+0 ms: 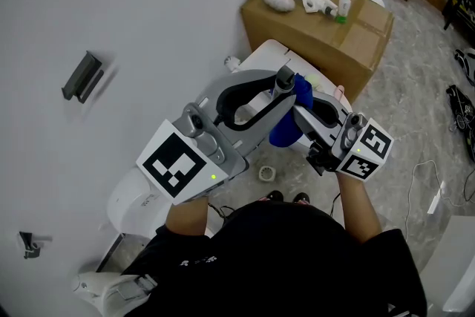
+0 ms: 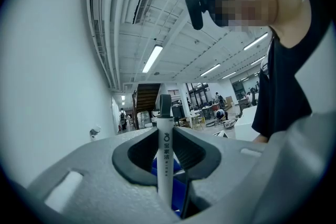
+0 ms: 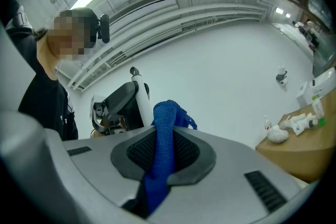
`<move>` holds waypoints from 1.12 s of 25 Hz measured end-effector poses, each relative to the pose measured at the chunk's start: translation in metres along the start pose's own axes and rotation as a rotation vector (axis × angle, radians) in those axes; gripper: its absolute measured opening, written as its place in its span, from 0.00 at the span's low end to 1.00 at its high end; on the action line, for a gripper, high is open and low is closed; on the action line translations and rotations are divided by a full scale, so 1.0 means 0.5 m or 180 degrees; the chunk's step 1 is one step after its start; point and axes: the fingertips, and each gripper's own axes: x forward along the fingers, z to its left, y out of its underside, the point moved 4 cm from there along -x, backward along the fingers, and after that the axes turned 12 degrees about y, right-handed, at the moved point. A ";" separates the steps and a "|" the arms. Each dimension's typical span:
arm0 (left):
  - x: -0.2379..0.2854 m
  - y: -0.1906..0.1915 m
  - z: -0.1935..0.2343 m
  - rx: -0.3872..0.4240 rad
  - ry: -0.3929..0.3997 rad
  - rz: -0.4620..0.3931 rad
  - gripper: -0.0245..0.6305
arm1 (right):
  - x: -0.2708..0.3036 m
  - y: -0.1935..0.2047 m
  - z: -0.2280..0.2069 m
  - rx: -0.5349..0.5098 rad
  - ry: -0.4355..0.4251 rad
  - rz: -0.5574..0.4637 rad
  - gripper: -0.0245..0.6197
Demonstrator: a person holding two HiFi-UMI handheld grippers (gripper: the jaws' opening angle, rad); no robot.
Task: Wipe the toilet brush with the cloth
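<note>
The toilet brush's white handle point(image 2: 164, 149) stands upright between the jaws of my left gripper point(image 2: 165, 150), which is shut on it; its dark tip point(image 2: 165, 105) pokes above them. In the head view my left gripper point(image 1: 280, 85) meets my right gripper point(image 1: 300, 106) in mid-air above the toilet. The right gripper point(image 3: 163, 152) is shut on a blue cloth point(image 3: 164, 144), whose bunched end sticks out past the jaws. The cloth point(image 1: 289, 119) hangs right beside the handle. The handle point(image 3: 140, 99) shows just left of the cloth in the right gripper view. The brush head is hidden.
A white toilet point(image 1: 271, 54) stands against the wall under the grippers. Behind it is a cardboard box point(image 1: 326, 37) with a green-capped bottle point(image 1: 344, 6) and white items on top. A tape roll point(image 1: 266, 174) lies on the floor. A dark holder point(image 1: 82, 76) hangs on the wall.
</note>
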 end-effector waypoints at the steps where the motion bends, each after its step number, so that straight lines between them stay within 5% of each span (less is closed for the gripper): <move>1: -0.001 0.001 0.001 -0.0004 -0.0001 0.0004 0.17 | 0.001 0.003 -0.001 0.0006 0.0000 0.0009 0.13; 28: 0.030 -0.013 0.037 -0.0036 0.0094 -0.0086 0.17 | -0.001 0.024 -0.045 0.0066 0.0183 0.0136 0.13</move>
